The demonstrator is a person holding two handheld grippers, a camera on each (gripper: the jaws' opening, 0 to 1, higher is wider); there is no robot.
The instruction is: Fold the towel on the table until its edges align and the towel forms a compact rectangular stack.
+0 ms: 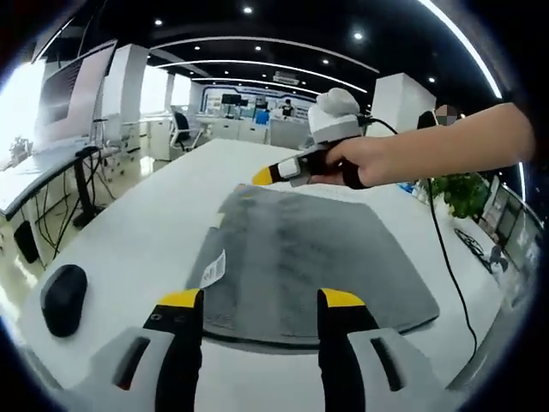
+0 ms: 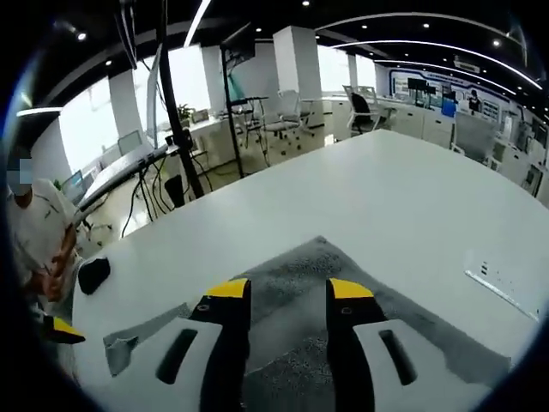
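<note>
The left gripper (image 1: 260, 299) is hovering over the near edge of the towel (image 1: 309, 257) with its jaws spread apart and pinching nothing. The right gripper (image 2: 289, 290) is standing with open jaws above a corner of the towel (image 2: 296, 275); in the left gripper view it (image 1: 276, 173) is at the far edge of the towel, held by a hand (image 1: 369, 159).

The grey towel is lying flat on the white table (image 1: 146, 223), so the fold seems to be only beginning. The next move probably calls for both grippers going down and pinching opposite edges of the towel.

A black mouse (image 1: 63, 298) is lying left of the towel, well apart from it. A black cable (image 1: 446, 257) is running along the right side of the towel and could be catching on the cloth.
</note>
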